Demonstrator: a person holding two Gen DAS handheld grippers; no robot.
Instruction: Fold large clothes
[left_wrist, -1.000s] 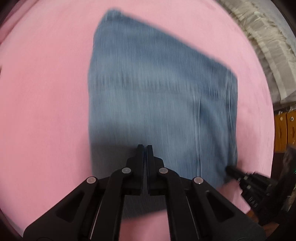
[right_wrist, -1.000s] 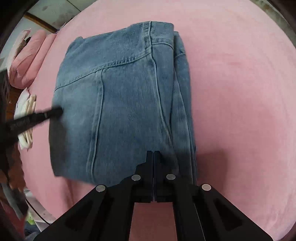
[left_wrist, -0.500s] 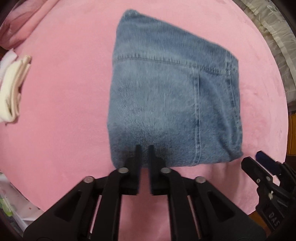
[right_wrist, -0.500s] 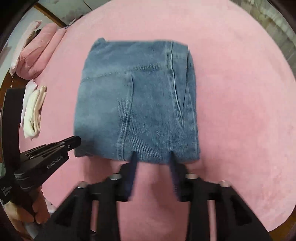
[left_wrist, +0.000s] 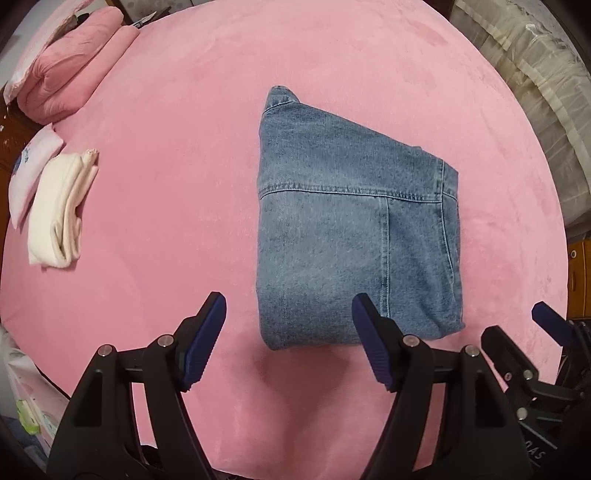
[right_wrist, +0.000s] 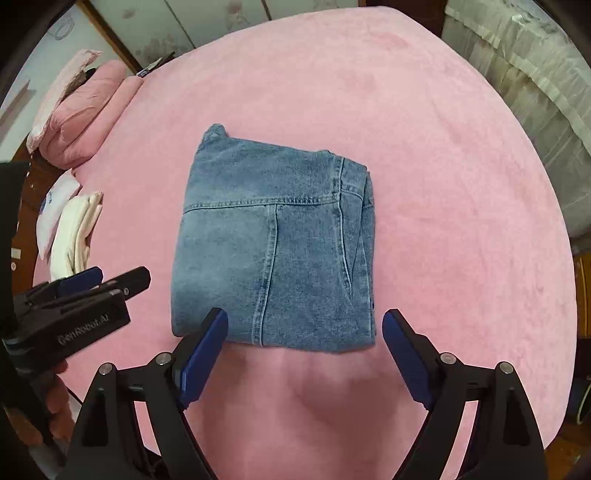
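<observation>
A pair of blue jeans (left_wrist: 354, 236) lies folded into a compact rectangle on the pink bed cover (left_wrist: 177, 177); it also shows in the right wrist view (right_wrist: 273, 251). My left gripper (left_wrist: 288, 310) is open and empty, held above the bed just short of the jeans' near edge. My right gripper (right_wrist: 304, 325) is open and empty, also held short of the near edge. The right gripper shows at the right edge of the left wrist view (left_wrist: 524, 339), and the left gripper at the left of the right wrist view (right_wrist: 107, 280).
Folded cream and white clothes (left_wrist: 59, 210) lie at the bed's left edge, also in the right wrist view (right_wrist: 74, 229). A pink folded quilt (left_wrist: 70, 70) sits at the far left corner. A pale curtain (left_wrist: 532, 85) hangs on the right.
Both grippers were shut and pressing on the jeans; they have opened and pulled back and up from the jeans. The jeans stay folded on the bed.
</observation>
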